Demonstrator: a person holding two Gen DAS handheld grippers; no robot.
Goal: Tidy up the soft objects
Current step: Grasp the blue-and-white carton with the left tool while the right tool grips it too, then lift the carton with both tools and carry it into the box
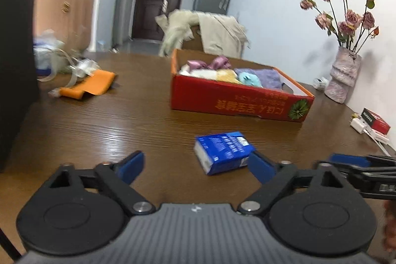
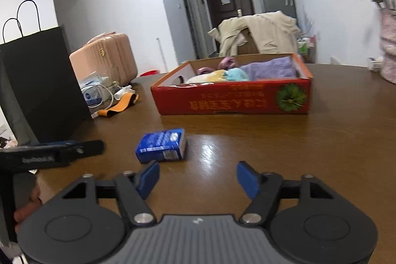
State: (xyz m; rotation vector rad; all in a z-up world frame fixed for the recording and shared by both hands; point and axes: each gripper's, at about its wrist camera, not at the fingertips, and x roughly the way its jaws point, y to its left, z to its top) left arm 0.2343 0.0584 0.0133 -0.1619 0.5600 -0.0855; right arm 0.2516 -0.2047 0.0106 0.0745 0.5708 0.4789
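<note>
We hold both grippers low over the brown worktop (image 1: 99,120), side by side, each with its jaws spread wide and nothing between them. The left gripper (image 1: 196,167) has its blue pads either side of open wood; its right pad sits just beside the blue pack (image 1: 224,152), though we cannot tell if they touch. From the right wrist view, the right gripper (image 2: 198,180) points at bare wood, with the pack (image 2: 162,145) lying flat just ahead of its left pad and apart from it.

Beyond the pack, toward the far edge of the worktop, stands the red box (image 1: 237,100), open at the top. In it lie soft things: a purple cloth (image 2: 269,68), a teal piece (image 2: 236,74), a yellow piece (image 2: 217,74) and mauve bows (image 1: 212,63).

Near the left edge stands a black bag (image 2: 42,81), and beside it an orange cloth (image 1: 91,87) lies flat among white cables and clear wrapping. At the right edge a vase (image 1: 344,76) holds dried roses.
</note>
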